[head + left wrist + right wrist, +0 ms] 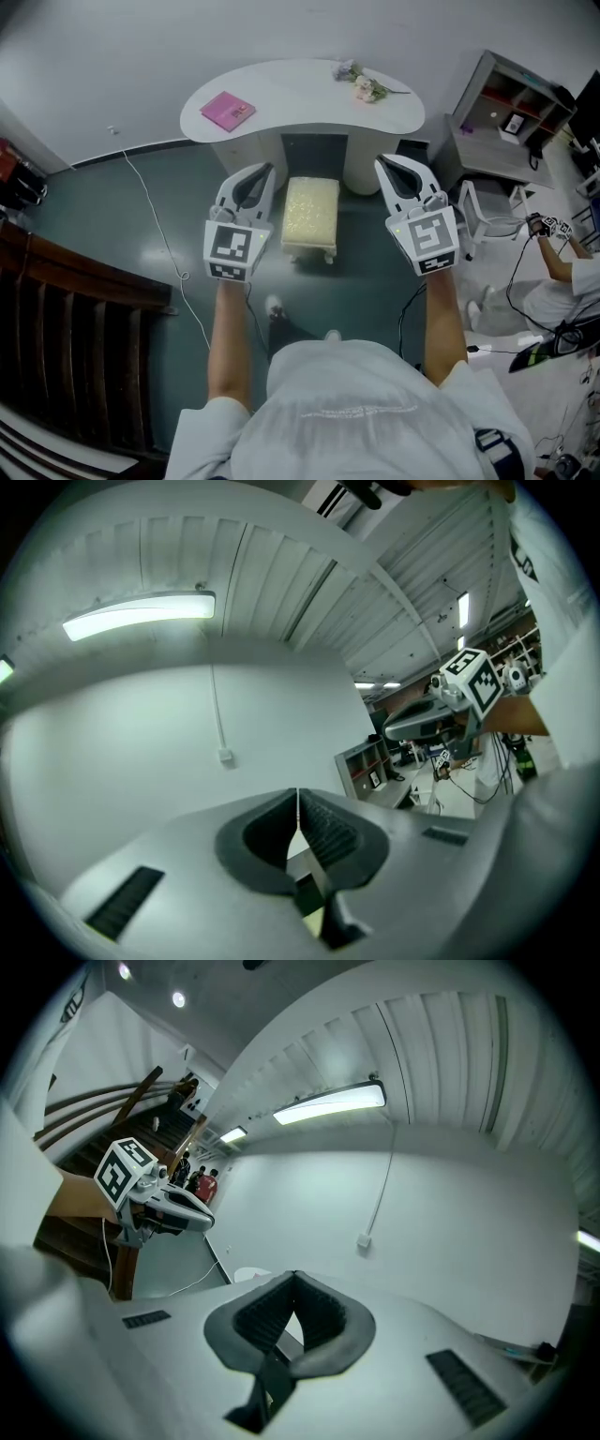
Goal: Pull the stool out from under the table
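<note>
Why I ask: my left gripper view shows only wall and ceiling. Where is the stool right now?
Observer: In the head view the stool stands on the floor in front of the white table, its whole cushion showing.
Operator: Is the right gripper holding it?
Observer: No. The right gripper has its tongs shut on nothing, with only wall beyond them.
Operator: Anything on the table?
Observer: A pink book lies at its left end and flowers toward its right end.
</note>
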Demonstrator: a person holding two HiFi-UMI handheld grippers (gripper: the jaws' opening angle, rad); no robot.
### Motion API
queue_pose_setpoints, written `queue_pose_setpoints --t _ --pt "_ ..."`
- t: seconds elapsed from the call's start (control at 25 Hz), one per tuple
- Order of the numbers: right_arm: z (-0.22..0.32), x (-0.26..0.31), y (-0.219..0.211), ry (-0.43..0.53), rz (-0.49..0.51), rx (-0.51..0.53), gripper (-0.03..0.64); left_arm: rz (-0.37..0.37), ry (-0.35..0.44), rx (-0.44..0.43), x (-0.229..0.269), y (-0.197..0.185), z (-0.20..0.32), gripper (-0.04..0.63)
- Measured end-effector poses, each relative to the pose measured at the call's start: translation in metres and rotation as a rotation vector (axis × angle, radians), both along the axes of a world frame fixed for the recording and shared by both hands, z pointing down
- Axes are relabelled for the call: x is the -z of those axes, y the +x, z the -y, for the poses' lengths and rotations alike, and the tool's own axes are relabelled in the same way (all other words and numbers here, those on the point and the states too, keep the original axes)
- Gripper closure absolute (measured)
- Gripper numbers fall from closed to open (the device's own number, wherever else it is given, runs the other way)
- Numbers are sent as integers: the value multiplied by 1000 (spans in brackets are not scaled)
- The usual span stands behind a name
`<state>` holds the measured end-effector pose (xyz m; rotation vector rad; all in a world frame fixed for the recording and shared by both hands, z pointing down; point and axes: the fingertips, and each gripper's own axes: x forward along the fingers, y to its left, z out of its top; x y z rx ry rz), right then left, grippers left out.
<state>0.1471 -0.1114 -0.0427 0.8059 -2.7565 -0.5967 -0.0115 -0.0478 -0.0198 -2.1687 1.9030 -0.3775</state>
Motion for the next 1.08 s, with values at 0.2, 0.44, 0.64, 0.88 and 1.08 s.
queue_pose_setpoints --t 0.2,0.44,0.64,0.88,1.08 --pt "-1 -9 10 -2 -30 8 601 19 0 -19 -2 13 -3 574" --pt "3 -11 13 -7 -38 3 601 22 -15 -10 -5 9 -6 574" --pt "5 -15 15 -13 -39 -4 601 23 -27 -13 -13 8 -8 574" --pt "5 -18 16 -15 -41 -13 601 22 -28 -16 -13 6 -10 574" --pt "2 -22 15 -22 -44 -18 601 13 -27 -34 -15 5 -16 574"
